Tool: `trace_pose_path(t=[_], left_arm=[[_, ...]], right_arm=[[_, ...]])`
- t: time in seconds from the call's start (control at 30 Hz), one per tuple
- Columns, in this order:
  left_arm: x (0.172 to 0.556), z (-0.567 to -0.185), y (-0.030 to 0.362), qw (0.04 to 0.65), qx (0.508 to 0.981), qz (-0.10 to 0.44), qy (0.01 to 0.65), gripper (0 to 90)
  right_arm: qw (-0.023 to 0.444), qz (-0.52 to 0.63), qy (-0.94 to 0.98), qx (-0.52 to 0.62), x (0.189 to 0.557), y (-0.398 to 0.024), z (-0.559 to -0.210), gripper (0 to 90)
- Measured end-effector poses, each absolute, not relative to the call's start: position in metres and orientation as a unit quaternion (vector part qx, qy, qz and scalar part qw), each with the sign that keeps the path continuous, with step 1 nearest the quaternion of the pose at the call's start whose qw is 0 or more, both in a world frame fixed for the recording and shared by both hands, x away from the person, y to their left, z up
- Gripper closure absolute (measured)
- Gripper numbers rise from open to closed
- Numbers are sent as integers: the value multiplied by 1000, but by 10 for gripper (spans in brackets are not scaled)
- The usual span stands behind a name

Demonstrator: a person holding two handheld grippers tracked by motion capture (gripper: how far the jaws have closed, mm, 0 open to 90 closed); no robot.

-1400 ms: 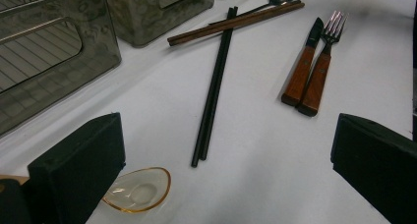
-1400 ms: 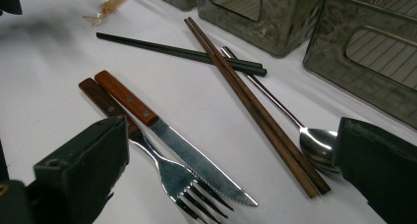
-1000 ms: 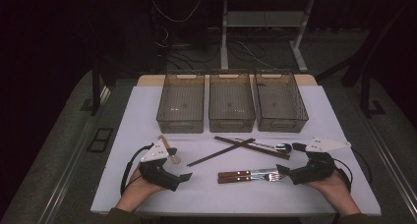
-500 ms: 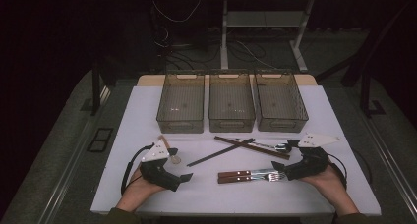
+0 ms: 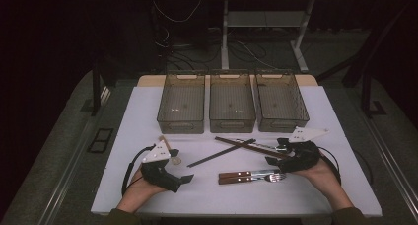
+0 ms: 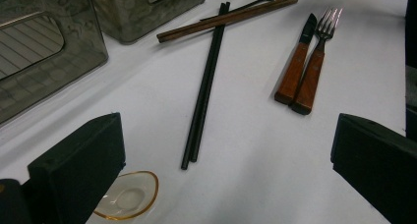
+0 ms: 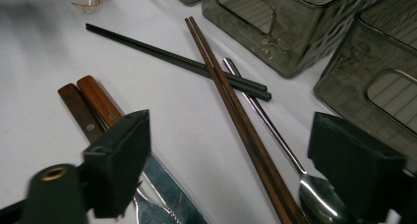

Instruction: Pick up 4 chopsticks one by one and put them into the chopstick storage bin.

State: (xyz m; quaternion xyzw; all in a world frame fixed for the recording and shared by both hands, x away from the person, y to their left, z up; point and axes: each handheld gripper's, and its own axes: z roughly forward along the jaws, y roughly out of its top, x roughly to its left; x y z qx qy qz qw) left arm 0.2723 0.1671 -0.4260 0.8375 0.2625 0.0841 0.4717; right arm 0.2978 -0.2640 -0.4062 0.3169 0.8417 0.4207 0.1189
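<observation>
Dark floor and cables surround a white bench (image 5: 345, 136) carrying three smoky plastic bins (image 5: 231, 106) in a row, all of them bare inside. Nothing has been sorted yet: the brown chopsticks (image 7: 236, 116), the black chopsticks (image 6: 204, 86), the spoon (image 7: 275, 135), and the wood-handled knife (image 6: 297, 62) and fork (image 6: 314, 62) all lie loose on the bench in front of the bins. The right gripper (image 7: 231, 170) straddles the brown chopsticks and spoon; its jaws have just been closing but stand apart, pressing nothing. The left gripper (image 6: 226, 165) rests by a small glass dish (image 6: 128, 197), jaws wide and holding nothing. Every piece is left to move, I judge.
</observation>
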Motion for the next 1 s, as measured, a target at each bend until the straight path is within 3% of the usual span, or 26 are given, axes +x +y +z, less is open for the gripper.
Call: trace_pose_path(t=[0.47, 1.0], left_arm=[[272, -427, 166, 473, 836, 82, 265, 0], [272, -426, 167, 475, 835, 84, 264, 1]], right_arm=[[105, 408, 854, 305, 314, -263, -411, 526], [92, 384, 870, 296, 334, -259, -420, 787]])
